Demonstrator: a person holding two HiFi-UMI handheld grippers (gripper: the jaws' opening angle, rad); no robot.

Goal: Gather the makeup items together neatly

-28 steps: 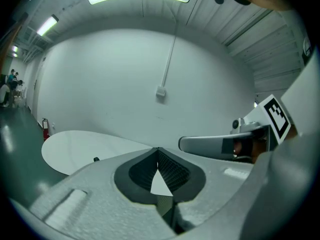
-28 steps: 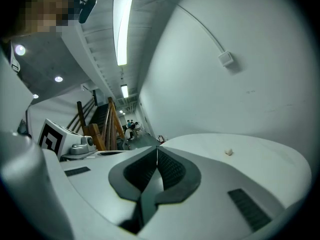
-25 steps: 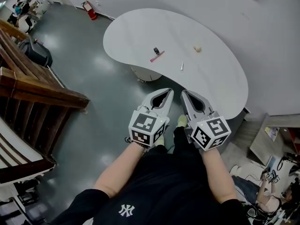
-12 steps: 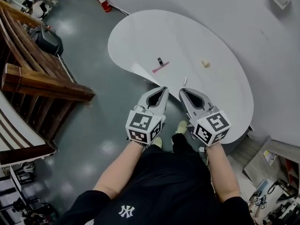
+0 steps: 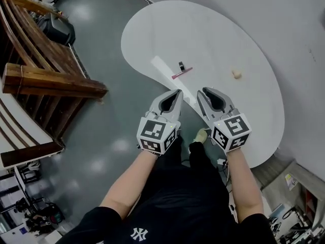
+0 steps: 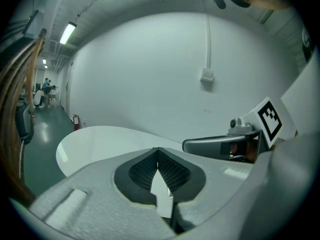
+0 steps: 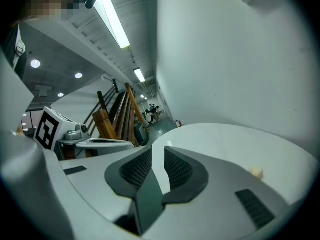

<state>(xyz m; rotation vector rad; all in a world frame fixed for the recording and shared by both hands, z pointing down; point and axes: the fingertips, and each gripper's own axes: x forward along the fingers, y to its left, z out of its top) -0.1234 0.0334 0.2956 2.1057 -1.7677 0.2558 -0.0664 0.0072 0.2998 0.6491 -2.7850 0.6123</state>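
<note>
1. Head view, nearest: left gripper (image 5: pixel 177 92) is clenched, tips meeting on nothing. Right gripper (image 5: pixel 207 91) is empty, jaws slightly apart, having just been opening.
2. Both point across the white table (image 5: pixel 167 29) from near its closer edge.
3. Ahead, clear of both, lies a pink stick (image 5: pixel 182 73), long axis slanting up to the right. A small black item (image 5: pixel 181 65) sits just beyond it. The left gripper is nearer this pair.
4. A beige lump (image 5: pixel 236 73) lies off right, nearer the right gripper.
5. Around: grey floor (image 5: pixel 101 131), wooden rails (image 5: pixel 51 80) at left, white wall behind.
</note>
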